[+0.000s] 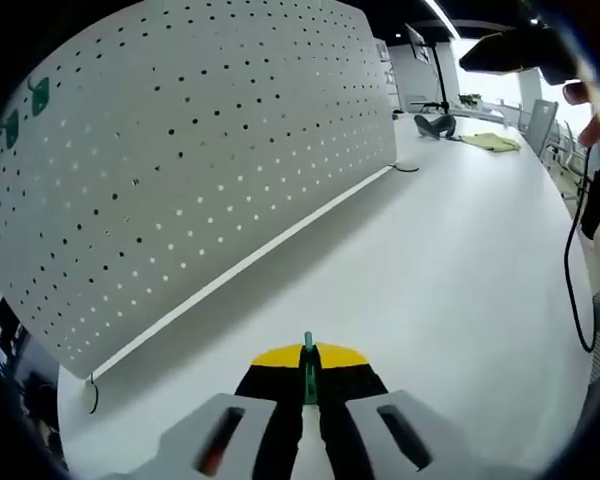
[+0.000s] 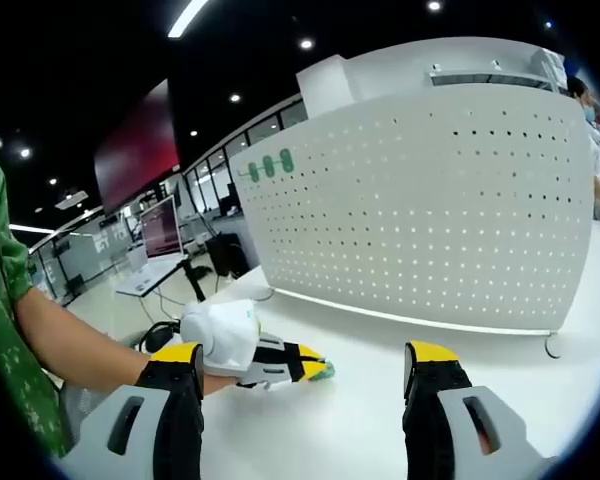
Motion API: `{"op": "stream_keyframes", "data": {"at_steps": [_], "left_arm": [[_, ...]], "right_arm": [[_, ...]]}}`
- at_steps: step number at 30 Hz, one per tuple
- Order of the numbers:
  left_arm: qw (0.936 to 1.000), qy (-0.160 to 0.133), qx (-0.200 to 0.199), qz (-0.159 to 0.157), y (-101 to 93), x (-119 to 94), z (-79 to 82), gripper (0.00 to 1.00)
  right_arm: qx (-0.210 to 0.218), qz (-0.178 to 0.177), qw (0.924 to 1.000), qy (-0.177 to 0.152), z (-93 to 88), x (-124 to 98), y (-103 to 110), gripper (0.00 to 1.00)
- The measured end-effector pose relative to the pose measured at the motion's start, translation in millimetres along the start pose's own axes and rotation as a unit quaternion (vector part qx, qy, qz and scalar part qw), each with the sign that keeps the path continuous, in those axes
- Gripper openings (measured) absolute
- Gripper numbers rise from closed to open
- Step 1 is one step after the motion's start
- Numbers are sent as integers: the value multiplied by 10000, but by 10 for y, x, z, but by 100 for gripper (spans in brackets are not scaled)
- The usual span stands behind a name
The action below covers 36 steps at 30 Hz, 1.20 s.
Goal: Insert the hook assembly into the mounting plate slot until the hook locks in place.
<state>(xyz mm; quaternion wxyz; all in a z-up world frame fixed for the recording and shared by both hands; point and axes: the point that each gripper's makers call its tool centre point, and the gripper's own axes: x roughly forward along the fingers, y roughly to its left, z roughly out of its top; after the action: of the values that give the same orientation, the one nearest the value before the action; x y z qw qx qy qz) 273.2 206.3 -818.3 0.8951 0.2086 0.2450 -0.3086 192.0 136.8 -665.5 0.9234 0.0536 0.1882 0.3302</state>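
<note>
The left gripper view sits low over the white table (image 1: pixel 450 270), facing along the pegboard (image 1: pixel 200 150) on its left. The right gripper view faces the same pegboard (image 2: pixel 430 210) squarely from nearby.

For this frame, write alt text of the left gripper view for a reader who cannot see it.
The left gripper, its yellow-tipped jaws shut on a thin green hook, points across a white table toward a white pegboard standing upright on it at left. A black cable hangs at the table's right edge, and yellow-green cloth lies at the far end.

White dotted pegboard (image 1: pixel 180 150) (green hooks (image 2: pixel 269 166))
</note>
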Motion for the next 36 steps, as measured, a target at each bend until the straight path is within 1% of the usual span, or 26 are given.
{"op": "stream_keyframes", "data": {"at_steps": [5, 14, 22, 26, 33, 36], "left_arm": [[9999, -136, 20, -68, 7, -120, 94, 3], [9988, -470, -122, -71, 127, -415, 264, 2], [9954, -932, -227, -73, 189, -781, 540, 2], [9938, -1087, -239, -67, 213, -928, 636, 2], [9883, -1496, -286, -86, 238, -1245, 894, 2], [9861, -1640, -262, -88, 240, -1355, 972, 2]], "right_arm": [[-35, 21, 10000, -16, 30, 2, 22, 84], [-117, 57, 9999, -42, 104, 3, 80, 83], [-213, 118, 9996, -112, 212, 13, 173, 82], [-251, 129, 9995, -148, 258, 0, 196, 81], [-359, 172, 9989, -233, 373, -34, 270, 79], [-401, 185, 9986, -281, 425, -55, 311, 78]]}}
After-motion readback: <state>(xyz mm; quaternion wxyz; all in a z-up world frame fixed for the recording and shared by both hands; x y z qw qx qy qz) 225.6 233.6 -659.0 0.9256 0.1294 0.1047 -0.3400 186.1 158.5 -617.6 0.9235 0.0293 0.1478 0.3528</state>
